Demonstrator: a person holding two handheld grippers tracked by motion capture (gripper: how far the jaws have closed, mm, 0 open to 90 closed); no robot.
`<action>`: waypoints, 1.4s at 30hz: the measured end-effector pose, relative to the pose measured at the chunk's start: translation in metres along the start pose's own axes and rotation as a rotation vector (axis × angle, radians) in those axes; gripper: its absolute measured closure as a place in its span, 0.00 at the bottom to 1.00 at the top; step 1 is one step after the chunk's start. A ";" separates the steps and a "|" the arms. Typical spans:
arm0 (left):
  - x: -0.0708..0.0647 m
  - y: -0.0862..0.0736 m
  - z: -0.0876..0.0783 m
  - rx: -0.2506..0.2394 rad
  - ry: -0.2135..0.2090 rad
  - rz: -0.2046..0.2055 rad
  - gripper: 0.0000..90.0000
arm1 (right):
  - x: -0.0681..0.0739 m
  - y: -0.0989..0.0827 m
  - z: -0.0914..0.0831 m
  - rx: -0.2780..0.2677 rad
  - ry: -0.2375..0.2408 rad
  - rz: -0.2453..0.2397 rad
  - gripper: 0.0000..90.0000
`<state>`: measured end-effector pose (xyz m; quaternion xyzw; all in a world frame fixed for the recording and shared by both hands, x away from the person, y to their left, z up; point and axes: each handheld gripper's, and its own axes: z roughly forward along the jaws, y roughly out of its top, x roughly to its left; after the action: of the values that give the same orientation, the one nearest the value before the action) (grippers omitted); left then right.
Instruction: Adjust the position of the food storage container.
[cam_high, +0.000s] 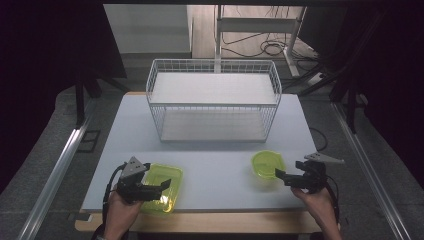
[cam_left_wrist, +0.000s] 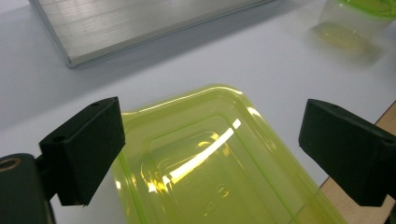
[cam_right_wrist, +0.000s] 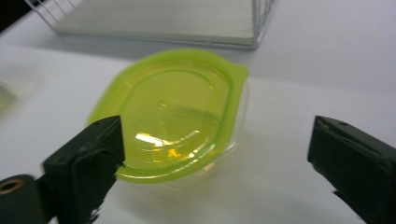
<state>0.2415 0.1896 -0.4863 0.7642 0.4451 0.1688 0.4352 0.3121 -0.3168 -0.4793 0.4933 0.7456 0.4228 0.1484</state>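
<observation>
A rectangular lid of clear yellow-green plastic lies flat near the table's front edge on the left, its rim rounded at the corners (light glints off its middle). Well apart on the right stands a small clear oval container, upright, capped with a yellow-green lid that has a corner tab.

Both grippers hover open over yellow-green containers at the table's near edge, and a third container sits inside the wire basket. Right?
Not quite: the wire basket holds nothing, as the high view shows. The left gripper and right gripper do hover open over the rectangular container and round container.
</observation>
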 end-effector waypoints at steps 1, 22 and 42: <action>0.001 -0.001 0.000 0.005 0.003 0.003 0.07 | 0.000 0.000 0.001 0.007 -0.004 -0.004 0.10; 0.009 -0.008 -0.001 -0.023 0.049 0.060 0.07 | 0.008 0.004 -0.007 0.033 -0.001 -0.139 0.55; 0.040 -0.021 -0.010 -0.088 0.184 -0.022 0.05 | 0.044 0.023 0.008 0.070 0.053 -0.265 0.99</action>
<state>0.2455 0.2328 -0.5030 0.7206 0.4838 0.2528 0.4275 0.3108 -0.2713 -0.4574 0.3842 0.8220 0.3861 0.1660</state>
